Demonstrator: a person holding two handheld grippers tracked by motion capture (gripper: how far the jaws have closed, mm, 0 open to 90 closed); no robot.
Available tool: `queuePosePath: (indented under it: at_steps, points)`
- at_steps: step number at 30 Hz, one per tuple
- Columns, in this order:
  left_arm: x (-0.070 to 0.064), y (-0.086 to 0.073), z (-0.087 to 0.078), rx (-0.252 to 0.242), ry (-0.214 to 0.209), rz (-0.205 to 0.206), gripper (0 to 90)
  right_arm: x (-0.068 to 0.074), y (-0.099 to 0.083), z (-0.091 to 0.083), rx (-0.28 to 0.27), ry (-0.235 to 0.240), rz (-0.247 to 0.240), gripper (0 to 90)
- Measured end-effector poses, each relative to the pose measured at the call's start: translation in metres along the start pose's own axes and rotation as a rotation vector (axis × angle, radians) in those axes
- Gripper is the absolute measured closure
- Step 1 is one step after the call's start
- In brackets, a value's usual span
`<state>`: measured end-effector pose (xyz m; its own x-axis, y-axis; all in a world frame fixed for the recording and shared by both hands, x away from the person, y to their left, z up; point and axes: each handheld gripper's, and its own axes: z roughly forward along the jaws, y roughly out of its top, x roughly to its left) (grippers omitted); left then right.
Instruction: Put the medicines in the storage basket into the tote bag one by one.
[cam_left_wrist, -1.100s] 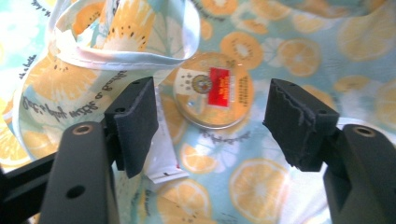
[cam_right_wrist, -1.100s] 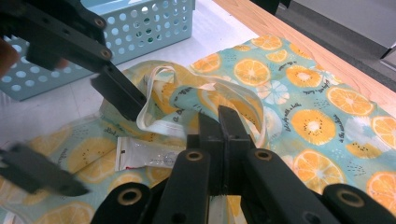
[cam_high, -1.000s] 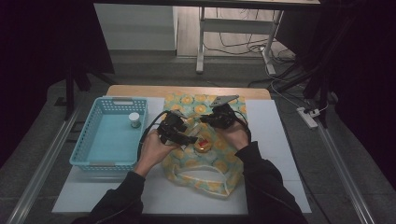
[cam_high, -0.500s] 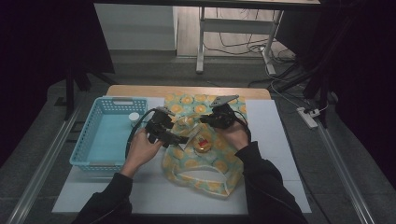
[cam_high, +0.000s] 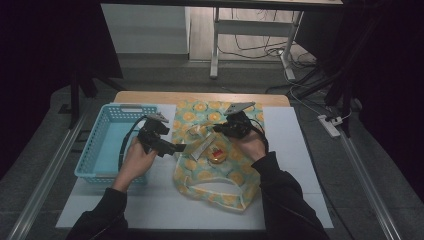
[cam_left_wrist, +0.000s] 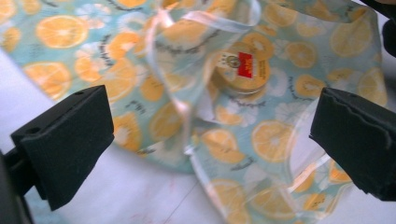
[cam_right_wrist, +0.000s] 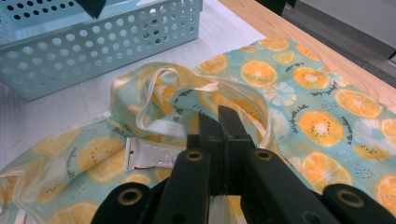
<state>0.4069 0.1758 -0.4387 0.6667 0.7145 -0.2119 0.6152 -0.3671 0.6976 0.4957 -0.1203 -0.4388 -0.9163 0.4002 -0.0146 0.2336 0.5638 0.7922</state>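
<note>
A pale blue perforated basket (cam_high: 107, 145) is seen at the left of the white table (cam_high: 300, 165), with the left gripper (cam_high: 177, 148) held just beside its right wall. Its jaws are spread wide and nothing is held between them, as the left gripper view makes plain. At the centre, a translucent bag (cam_high: 215, 172) printed with orange slices on a teal ground is laid flat, its long axis running from the person toward the far edge of the table, its ribbon-edged mouth (cam_right_wrist: 187, 100) turned toward the basket. A round tin (cam_left_wrist: 240, 70) with a red label and a white tube (cam_right_wrist: 152, 156) are seen through the film. The right gripper (cam_right_wrist: 219, 116) is pressed closed on the bag's rim, lifting it. Compared with half a second earlier, the left gripper has been drawn a little toward the basket, while the bag and right gripper are unchanged.
</note>
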Motion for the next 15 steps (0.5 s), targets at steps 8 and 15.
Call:
queuePosePath:
  at_steps: [8,15]
  points:
    - [0.026,-0.006,-0.023,0.005,0.102,-0.01,0.2,0.0,-0.001,0.001,0.003,-0.001,0.004,90.0]
    - [0.058,-0.012,-0.036,0.017,0.168,-0.067,0.0,-0.001,-0.001,0.002,0.007,-0.001,0.006,90.0]
